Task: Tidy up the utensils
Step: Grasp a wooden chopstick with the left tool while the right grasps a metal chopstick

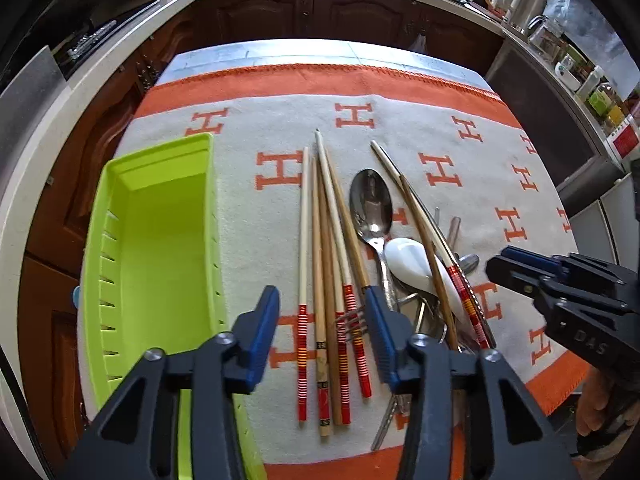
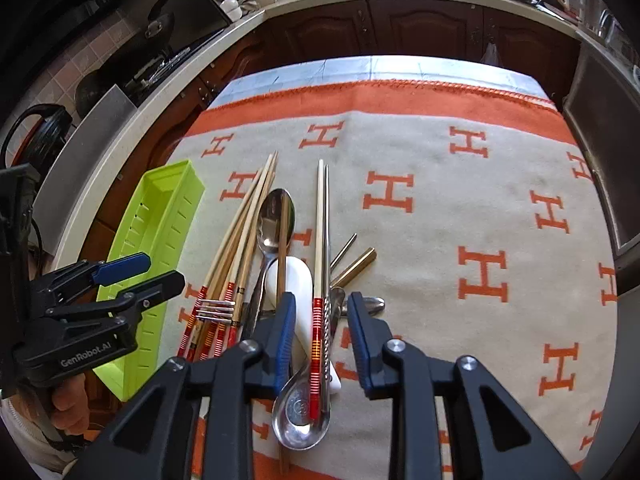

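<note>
- The left gripper [image 1: 322, 322] hangs with its jaws spread wide and nothing between them, above the red-banded ends of a row of chopsticks [image 1: 326, 264].
- The right gripper [image 2: 320, 328] also stands wide apart and grips nothing; it sits over the red-striped end of a pale chopstick [image 2: 319, 240] and a twisted metal one beside it.
- The utensils lie in a loose heap on a grey cloth with orange H letters [image 1: 440, 136] and an orange border.
- In the heap, a metal spoon [image 1: 371, 204] lies bowl-up with its bowl toward the far side, a white ceramic spoon [image 1: 408, 260] lies just beside it, and two chopsticks cross over the white spoon.
- A metal fork [image 1: 354, 322] rests with its tines across the striped chopstick ends.
- In the right wrist view a second metal spoon [image 2: 298, 412] lies nearest the camera, its bowl under the striped chopstick.
- A lime green slotted tray [image 1: 160, 240] sits on the left edge of the cloth, near the chopsticks but apart from them; the part of its inside that shows holds no utensil.
- Dark wooden cabinets [image 1: 312, 12] and a pale countertop run behind the table.
</note>
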Demonstrator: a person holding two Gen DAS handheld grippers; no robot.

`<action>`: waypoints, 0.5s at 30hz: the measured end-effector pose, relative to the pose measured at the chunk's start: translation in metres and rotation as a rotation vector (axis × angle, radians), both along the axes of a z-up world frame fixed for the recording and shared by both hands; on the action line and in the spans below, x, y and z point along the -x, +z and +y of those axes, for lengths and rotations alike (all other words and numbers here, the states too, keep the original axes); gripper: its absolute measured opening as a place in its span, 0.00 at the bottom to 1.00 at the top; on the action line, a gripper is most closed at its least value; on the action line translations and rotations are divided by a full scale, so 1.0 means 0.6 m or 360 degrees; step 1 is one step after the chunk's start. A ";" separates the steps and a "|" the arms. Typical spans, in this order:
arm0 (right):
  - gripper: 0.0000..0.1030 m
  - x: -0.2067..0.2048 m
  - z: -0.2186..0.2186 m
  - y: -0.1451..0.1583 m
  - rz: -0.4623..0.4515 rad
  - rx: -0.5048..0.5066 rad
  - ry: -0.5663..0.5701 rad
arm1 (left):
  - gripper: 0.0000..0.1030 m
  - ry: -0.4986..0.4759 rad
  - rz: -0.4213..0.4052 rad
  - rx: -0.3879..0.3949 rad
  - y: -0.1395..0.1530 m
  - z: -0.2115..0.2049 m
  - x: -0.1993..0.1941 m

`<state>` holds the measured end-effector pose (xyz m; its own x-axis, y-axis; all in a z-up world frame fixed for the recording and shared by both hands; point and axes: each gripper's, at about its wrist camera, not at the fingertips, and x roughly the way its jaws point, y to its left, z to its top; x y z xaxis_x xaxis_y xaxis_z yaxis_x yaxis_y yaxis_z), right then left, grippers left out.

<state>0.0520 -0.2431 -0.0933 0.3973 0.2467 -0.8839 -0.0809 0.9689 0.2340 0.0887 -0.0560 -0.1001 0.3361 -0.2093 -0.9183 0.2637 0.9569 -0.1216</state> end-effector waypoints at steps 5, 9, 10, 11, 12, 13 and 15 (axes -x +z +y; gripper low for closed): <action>0.12 -0.026 -0.007 -0.057 0.0159 -0.0135 0.0025 | 0.30 -0.0057 0.0090 0.0128 -0.014 -0.025 0.000; 0.11 -0.046 -0.018 -0.081 0.0239 -0.0285 0.0019 | 0.30 -0.0081 0.0134 0.0184 -0.022 -0.049 -0.005; 0.10 -0.048 -0.022 -0.084 0.0256 -0.0325 0.0020 | 0.30 -0.0083 0.0145 0.0186 -0.024 -0.053 -0.008; 0.06 -0.050 -0.025 -0.086 0.0260 -0.0355 0.0016 | 0.30 -0.0085 0.0154 0.0186 -0.028 -0.058 -0.011; 0.06 -0.049 -0.027 -0.086 0.0257 -0.0367 0.0021 | 0.30 -0.0088 0.0167 0.0192 -0.031 -0.061 -0.014; 0.06 -0.047 -0.028 -0.084 0.0247 -0.0362 0.0030 | 0.30 -0.0090 0.0185 0.0204 -0.035 -0.064 -0.016; 0.06 -0.042 -0.029 -0.082 0.0229 -0.0342 0.0037 | 0.30 -0.0087 0.0215 0.0221 -0.044 -0.069 -0.020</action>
